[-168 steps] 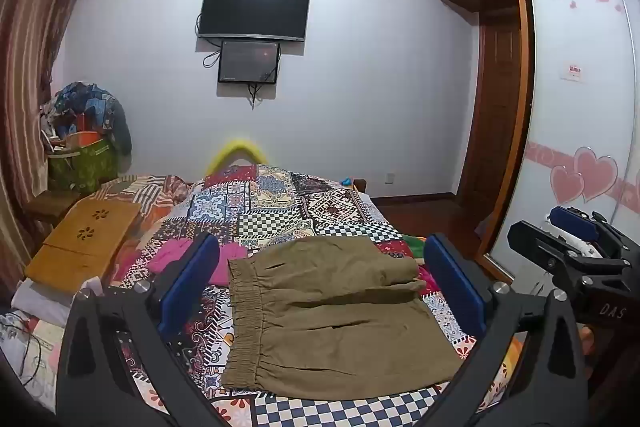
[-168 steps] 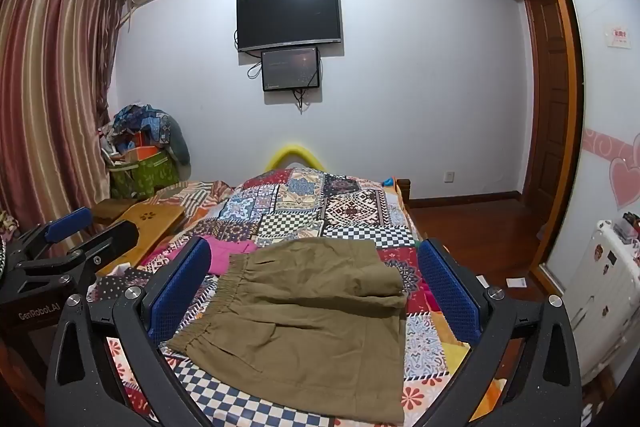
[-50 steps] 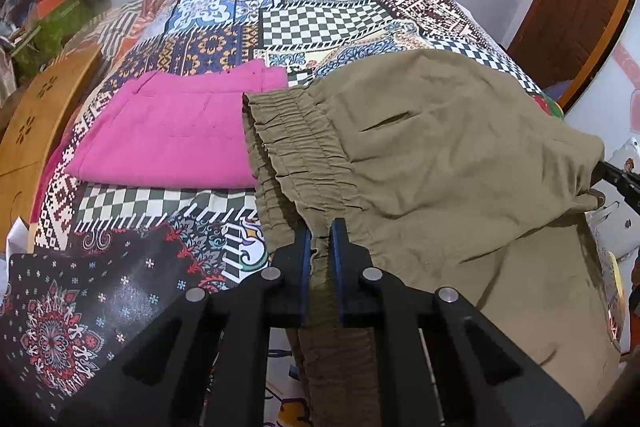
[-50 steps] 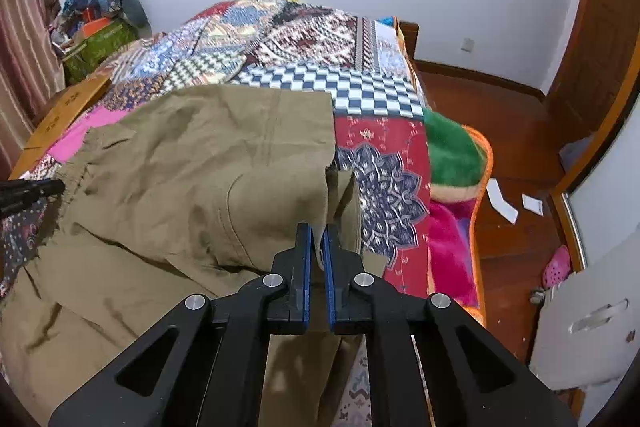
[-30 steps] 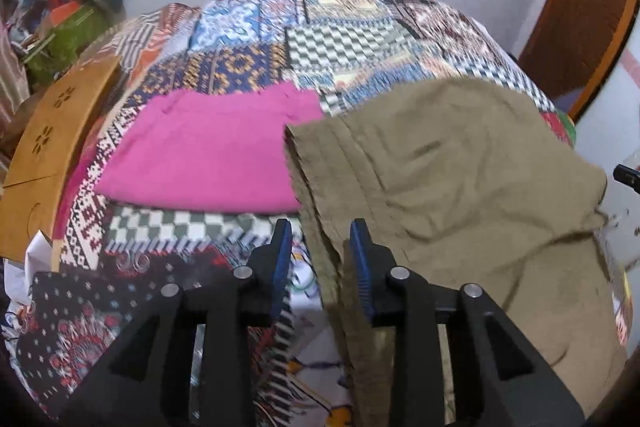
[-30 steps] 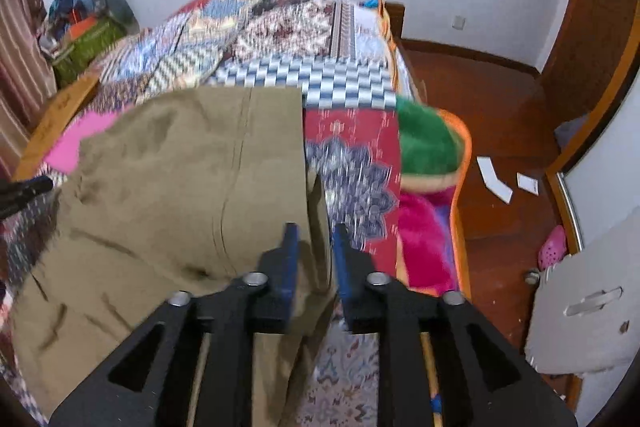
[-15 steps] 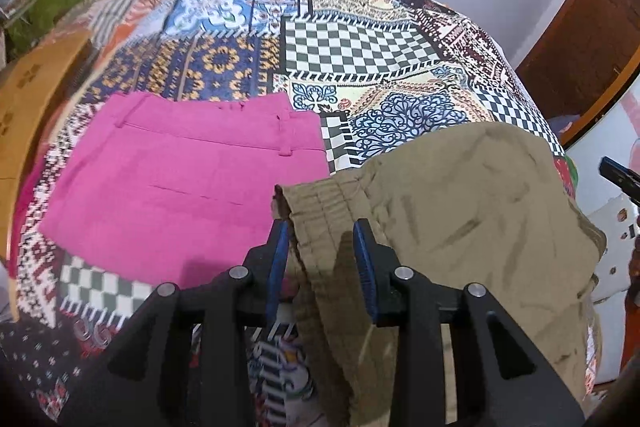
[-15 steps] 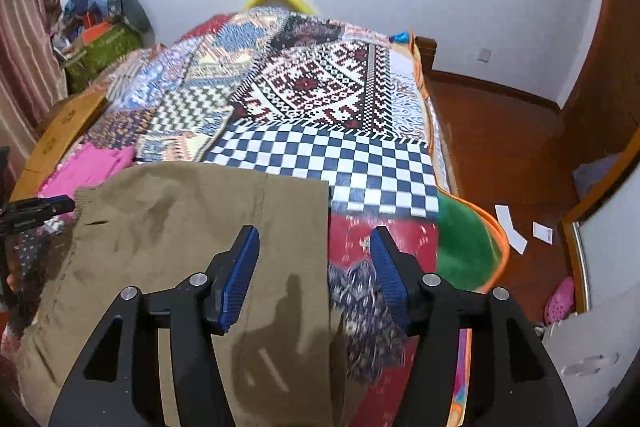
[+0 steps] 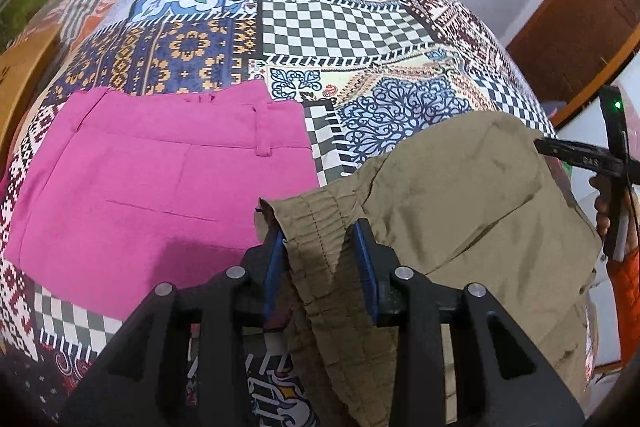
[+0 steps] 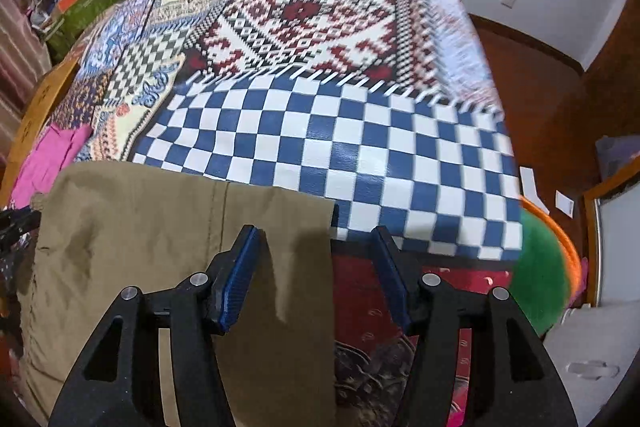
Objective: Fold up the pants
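Note:
The olive-khaki pants (image 9: 472, 195) lie folded on the patchwork bedspread (image 9: 332, 27). My left gripper (image 9: 320, 239) is open, its blue pads either side of the gathered elastic waistband (image 9: 316, 227), which lies loose between them. My right gripper (image 10: 316, 251) is open above the far right corner of the pants (image 10: 160, 247), with the cloth's edge between its pads and not pinched. The right gripper's body shows at the right edge of the left wrist view (image 9: 608, 163).
Folded pink pants (image 9: 152, 179) lie just left of the khaki pair. A wooden board (image 9: 16, 75) stands along the bed's left side. A green and orange blanket (image 10: 544, 267) hangs off the bed's right edge, above the wooden floor (image 10: 540, 87).
Both grippers let go of the pants after carrying the fold away from me; the jaws opened wider and both moved further forward over the bed.

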`<action>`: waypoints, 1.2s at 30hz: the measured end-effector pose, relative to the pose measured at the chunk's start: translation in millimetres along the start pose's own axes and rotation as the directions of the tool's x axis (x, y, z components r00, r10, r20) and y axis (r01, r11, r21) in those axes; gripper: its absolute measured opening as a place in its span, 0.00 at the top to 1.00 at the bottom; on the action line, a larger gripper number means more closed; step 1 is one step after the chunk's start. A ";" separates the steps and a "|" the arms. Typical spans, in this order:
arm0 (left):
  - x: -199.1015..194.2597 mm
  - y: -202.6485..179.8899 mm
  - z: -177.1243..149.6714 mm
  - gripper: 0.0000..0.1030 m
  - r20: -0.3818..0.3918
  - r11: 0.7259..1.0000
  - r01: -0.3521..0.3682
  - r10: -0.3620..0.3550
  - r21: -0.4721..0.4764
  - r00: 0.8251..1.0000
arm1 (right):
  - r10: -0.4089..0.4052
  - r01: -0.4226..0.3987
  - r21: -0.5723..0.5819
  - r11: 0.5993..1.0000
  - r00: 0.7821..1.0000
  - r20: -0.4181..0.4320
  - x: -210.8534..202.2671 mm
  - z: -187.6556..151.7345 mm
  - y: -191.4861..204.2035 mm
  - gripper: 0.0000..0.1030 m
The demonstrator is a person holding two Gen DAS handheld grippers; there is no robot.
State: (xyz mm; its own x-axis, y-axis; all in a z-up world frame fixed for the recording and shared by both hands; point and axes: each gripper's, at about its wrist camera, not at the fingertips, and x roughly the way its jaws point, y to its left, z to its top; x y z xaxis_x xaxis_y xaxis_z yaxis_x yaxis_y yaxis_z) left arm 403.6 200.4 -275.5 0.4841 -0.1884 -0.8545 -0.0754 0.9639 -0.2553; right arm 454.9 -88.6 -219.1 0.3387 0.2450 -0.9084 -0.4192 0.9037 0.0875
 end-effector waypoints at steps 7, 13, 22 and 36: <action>-0.6 0.3 2.6 0.80 0.015 1.000 -0.017 0.017 0.000 1.000 | -0.039 0.042 -0.060 0.997 0.998 0.046 -3.8 -0.6 16.3 0.93; -13.4 -0.7 3.2 0.91 0.060 1.000 -0.024 0.023 0.003 0.998 | -0.063 0.070 -0.055 0.996 0.991 0.117 -19.8 0.2 18.9 0.95; -46.9 -12.2 18.3 0.94 0.158 0.998 -0.057 0.054 0.016 0.986 | -0.112 0.121 -0.018 0.993 0.956 0.270 -68.0 22.5 19.7 0.97; -140.5 -40.2 21.1 0.95 0.313 0.997 0.000 -0.025 0.080 0.949 | -0.025 0.032 -0.007 0.999 0.890 0.454 -163.2 2.3 35.9 0.97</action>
State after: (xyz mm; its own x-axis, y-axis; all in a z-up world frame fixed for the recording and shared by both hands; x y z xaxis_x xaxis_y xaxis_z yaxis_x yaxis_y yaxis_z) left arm 357.1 192.1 -135.6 0.7343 -0.1440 -0.6634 -0.0054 0.9760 -0.2179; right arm 386.5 -95.3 -66.8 0.6951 0.3548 -0.6253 -0.4138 0.9087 0.0556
